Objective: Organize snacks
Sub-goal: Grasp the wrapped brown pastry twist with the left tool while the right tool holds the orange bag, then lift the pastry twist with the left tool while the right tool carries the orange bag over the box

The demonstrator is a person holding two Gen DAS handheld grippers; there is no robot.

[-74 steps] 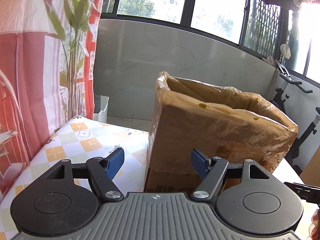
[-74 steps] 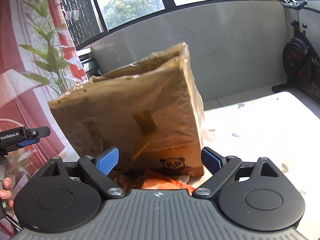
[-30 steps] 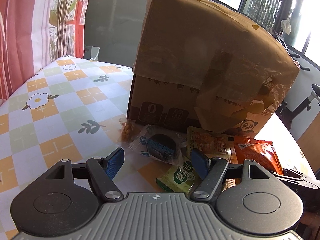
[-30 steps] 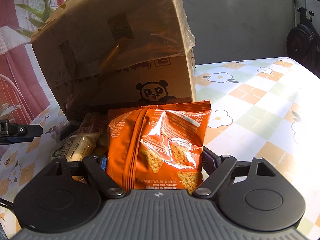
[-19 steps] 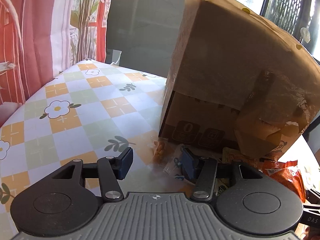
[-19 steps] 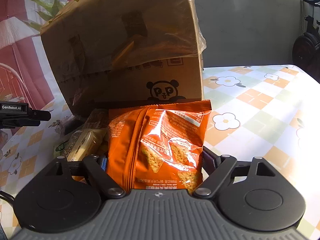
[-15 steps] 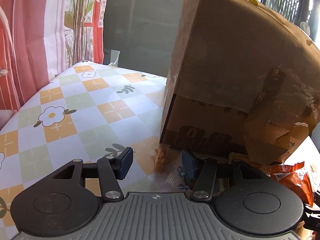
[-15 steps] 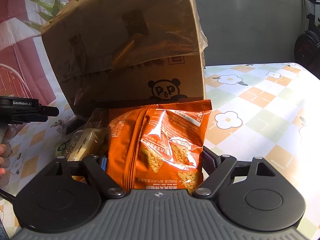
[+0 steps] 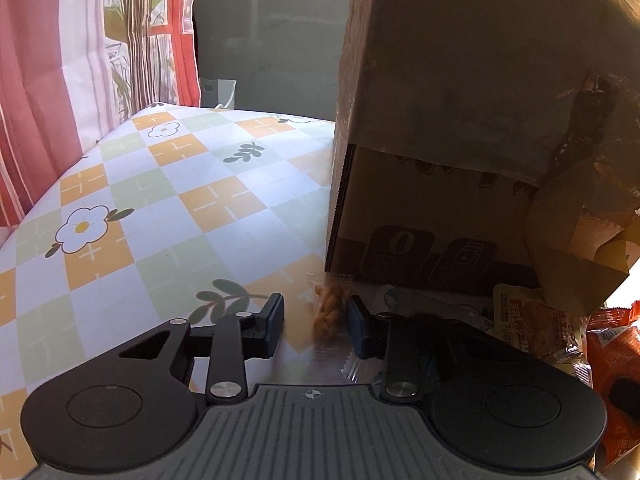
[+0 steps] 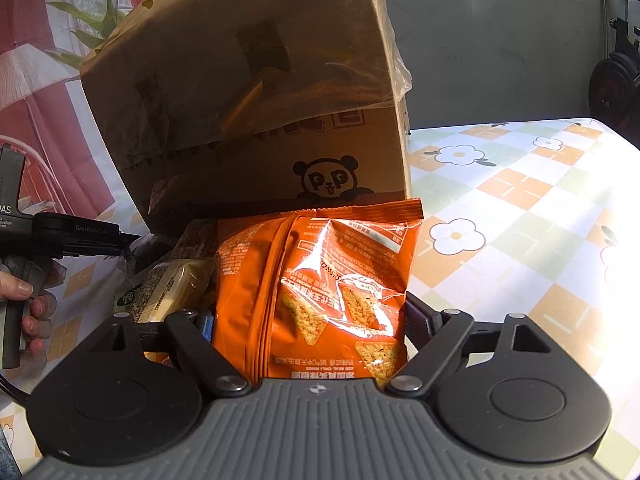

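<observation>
Claws nearest the cameras: right claw [image 10: 308, 328] clamps the orange chip bag [image 10: 320, 288], which stands just in front of the cardboard box [image 10: 256, 92]. Left claw [image 9: 314, 322], jaws just narrowing, brackets a clear packet of golden snacks [image 9: 328, 312] at the box's near left corner; pads not visibly pressing. Box stands on the checkered tabletop [image 9: 160, 208].

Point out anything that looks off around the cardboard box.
The cardboard box has crumpled plastic film and peeling tape hanging loose down its front. Snack packets lie in a jumbled pile at its base, including the orange chip bag between the right tongs.
</observation>
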